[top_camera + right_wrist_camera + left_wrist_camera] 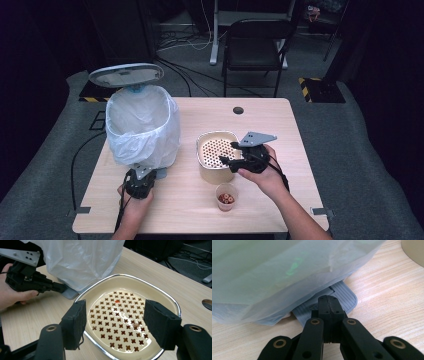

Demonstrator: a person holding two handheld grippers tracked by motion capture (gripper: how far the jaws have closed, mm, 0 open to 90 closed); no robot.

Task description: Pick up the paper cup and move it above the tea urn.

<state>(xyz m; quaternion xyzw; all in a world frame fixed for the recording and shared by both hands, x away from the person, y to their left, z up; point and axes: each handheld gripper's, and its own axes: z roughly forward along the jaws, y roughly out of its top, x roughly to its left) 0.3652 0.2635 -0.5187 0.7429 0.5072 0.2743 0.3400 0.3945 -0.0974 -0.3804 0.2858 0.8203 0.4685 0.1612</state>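
Item: pan (216,150), cream, perforated insert, wet inside with a few red specks. It stands mid-table, toward the right half. My right claw (227,152) hangs over its right rim, pointing across the bowl; in the right claw view (115,322) the two pads stand one on each side above the insert, not touching it.

Item: cup (226,196), small, clear, holding reddish-brown pieces. It sits near the front edge, just in front of the pan and below my right hand (265,175).

Item: bin (142,125), lined with a white bag (274,272), lid (126,75) raised. It occupies the left side of the table. Its grey pedal (342,296) juts out at the base toward the front edge.

Item: table (260,210), light wood. Bare board lies along the front edge, at the right edge and at the far right corner beside a cable hole (238,110). Between bin and pan the gap is narrow.

Item: right claw, released, pads about half apart, nothing between them but air over the pan.

Item: left claw (328,306), clenched, pads pressed together, tips resting on the pedal under the overhanging bag. My left hand (134,197) is near the front-left edge.
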